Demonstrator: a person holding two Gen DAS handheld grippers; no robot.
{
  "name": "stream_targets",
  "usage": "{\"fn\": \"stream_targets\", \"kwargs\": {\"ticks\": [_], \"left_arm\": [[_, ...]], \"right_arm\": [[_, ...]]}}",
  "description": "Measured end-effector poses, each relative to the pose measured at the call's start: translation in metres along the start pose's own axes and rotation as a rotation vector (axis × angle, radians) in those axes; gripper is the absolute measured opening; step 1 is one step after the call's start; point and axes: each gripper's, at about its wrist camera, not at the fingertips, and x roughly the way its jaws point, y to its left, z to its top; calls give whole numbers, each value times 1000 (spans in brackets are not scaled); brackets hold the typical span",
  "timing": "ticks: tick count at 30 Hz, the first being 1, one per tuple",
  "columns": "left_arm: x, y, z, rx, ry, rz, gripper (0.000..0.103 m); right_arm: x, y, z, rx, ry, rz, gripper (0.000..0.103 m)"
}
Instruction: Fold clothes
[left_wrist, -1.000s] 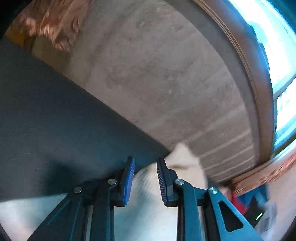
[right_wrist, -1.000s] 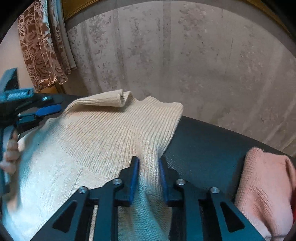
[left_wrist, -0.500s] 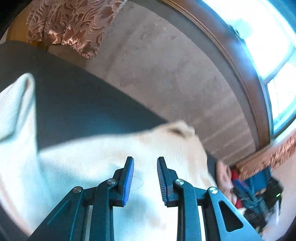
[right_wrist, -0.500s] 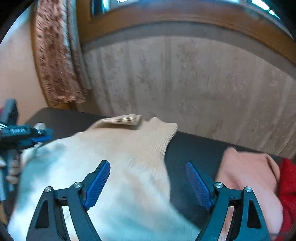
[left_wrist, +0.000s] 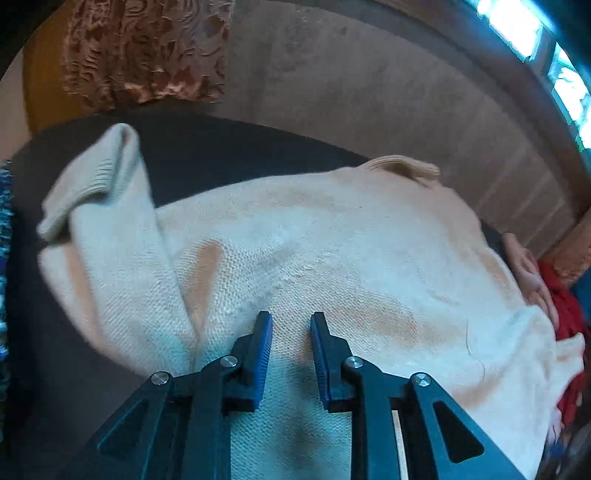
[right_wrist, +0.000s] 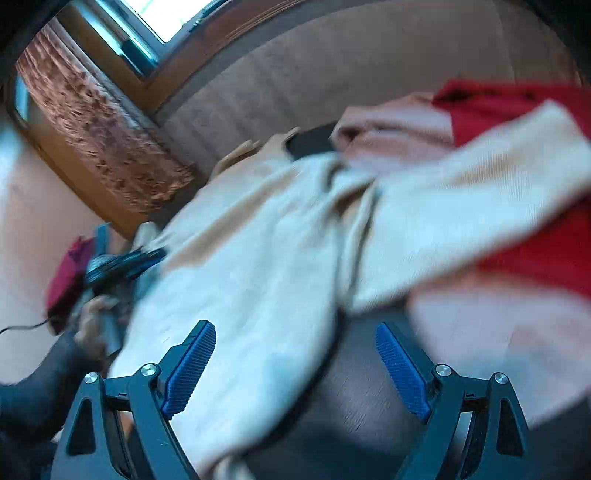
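Sweater (left_wrist: 332, 251), cream, spread over dark table (left_wrist: 221, 147); pink and red garments (right_wrist: 517, 110) crowd your 2 o'clock. Left claw (left_wrist: 290, 325) narrowly parted, gripping nothing; right claw (right_wrist: 295, 354) gapes wide, empty.

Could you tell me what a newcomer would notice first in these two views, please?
A large cream knit sweater spreads across the dark surface, one sleeve folded over at the left. The left gripper hovers over its middle, jaws a narrow gap apart, while the right gripper gapes wide beside the sweater's edge. Red and pink garments lie at the right.
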Motion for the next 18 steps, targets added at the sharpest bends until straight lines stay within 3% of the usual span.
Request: {"fn": "stream_targets", "kwargs": {"ticks": [3, 6, 9, 12, 13, 15, 18], "left_arm": [[-27, -21, -11, -1, 17, -175, 24], [-53, -60, -36, 90, 110, -404, 26], [-78, -116, -70, 257, 199, -561, 28], [-103, -178, -112, 487, 282, -682, 31], [-111, -199, -125, 569, 308, -709, 32], [-114, -240, -147, 748, 333, -679, 33], [-104, -269, -186, 956, 365, -528, 33]], "right_arm": [[-14, 4, -40, 40, 43, 67, 91], [-1, 34, -63, -48, 124, 98, 94], [11, 54, -81, -89, 182, 149, 96], [17, 74, -96, -130, 210, 211, 99], [18, 80, -99, -142, 209, 228, 100], [21, 87, -104, -143, 206, 258, 100], [21, 89, -108, -136, 184, 271, 101]]}}
